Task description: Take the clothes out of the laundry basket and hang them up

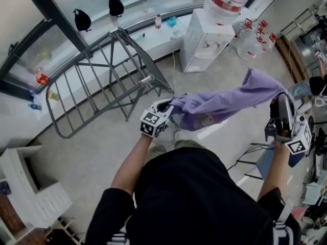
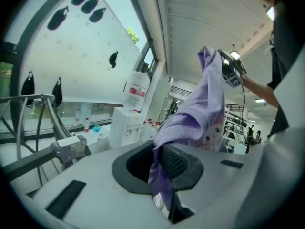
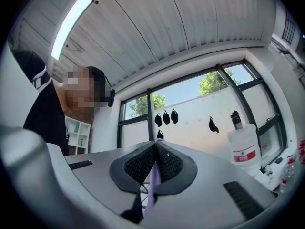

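Purple garment [image 1: 225,103] hangs clear of the floor, stretched between both claws in front of us. Left claw [image 1: 169,107] is clamped on its lower end. Right claw [image 1: 280,101] is pinched tight on a thin fold at the higher end. Long axis runs left to right, climbing toward the right. Grey drying rack [image 1: 118,32] stands ahead and left, well apart. We judge the left claw nearer, so that end should lead to the rail.
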A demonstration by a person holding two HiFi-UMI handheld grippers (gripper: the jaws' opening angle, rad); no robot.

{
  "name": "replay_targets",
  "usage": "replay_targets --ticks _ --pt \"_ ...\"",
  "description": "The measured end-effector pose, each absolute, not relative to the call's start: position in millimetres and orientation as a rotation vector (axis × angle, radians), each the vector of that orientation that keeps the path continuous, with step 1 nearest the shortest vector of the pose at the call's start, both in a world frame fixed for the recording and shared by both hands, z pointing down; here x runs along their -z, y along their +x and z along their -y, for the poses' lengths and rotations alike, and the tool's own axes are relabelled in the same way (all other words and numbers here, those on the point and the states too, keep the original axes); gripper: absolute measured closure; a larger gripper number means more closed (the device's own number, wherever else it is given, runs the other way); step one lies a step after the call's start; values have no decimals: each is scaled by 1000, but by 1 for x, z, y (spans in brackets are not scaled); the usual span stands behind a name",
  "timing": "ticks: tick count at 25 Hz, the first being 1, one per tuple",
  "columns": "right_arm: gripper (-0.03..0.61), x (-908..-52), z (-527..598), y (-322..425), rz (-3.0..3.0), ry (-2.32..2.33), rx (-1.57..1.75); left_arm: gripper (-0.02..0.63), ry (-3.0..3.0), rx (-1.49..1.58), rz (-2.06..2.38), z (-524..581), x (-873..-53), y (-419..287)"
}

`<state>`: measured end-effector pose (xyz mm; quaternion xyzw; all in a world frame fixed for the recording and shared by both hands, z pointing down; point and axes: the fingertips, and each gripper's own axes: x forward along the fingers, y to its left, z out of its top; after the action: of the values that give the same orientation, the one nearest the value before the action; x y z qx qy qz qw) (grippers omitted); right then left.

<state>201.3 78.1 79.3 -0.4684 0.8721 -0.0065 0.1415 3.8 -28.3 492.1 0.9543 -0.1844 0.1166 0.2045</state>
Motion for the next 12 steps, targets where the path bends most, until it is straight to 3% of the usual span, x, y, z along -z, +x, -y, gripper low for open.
replay_targets --ticks 6,12 --pt "577 -175 -66 213 -2430 -1512 232 588 2708 -181 630 34 -433 -46" --pt "577 -268 -57 205 -2396 -1647 434 591 2782 140 722 26 -312 -93"
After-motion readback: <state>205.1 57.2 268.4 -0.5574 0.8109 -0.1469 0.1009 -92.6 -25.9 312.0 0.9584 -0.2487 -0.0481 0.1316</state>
